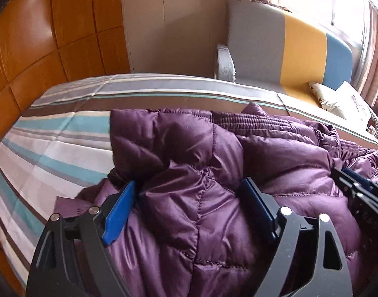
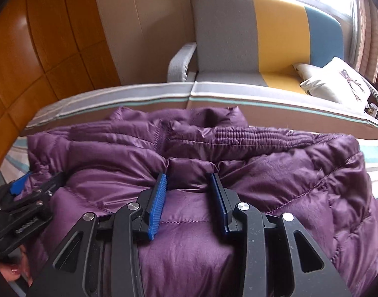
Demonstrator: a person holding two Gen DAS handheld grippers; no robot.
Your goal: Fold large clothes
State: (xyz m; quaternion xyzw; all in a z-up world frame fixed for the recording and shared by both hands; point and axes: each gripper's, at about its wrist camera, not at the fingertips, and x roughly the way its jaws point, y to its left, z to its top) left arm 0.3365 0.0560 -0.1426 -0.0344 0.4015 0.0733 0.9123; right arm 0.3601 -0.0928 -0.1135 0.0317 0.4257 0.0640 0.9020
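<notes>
A puffy purple quilted jacket [image 1: 189, 136] lies bunched on the striped bed [image 1: 52, 148]. My left gripper [image 1: 189, 180] stands open and wide over the jacket's left part. A bulge of fabric rises between its blue pads [image 1: 119, 210], which do not squeeze it. In the right wrist view, my right gripper [image 2: 188, 174] is shut on a pinched fold of the jacket [image 2: 263, 173], which puckers at the fingertips. Each gripper shows at the edge of the other's view: the right gripper [image 1: 357, 190] and the left gripper [image 2: 28, 188].
Beyond the bed's far edge stands a grey, yellow and blue sofa [image 2: 238, 37] with pale cushions [image 2: 337, 84]. Orange wooden panelling [image 1: 40, 37] runs along the left. Bare striped sheet [image 2: 372, 153] borders the jacket. A hand [image 2: 15, 272] shows at the lower left.
</notes>
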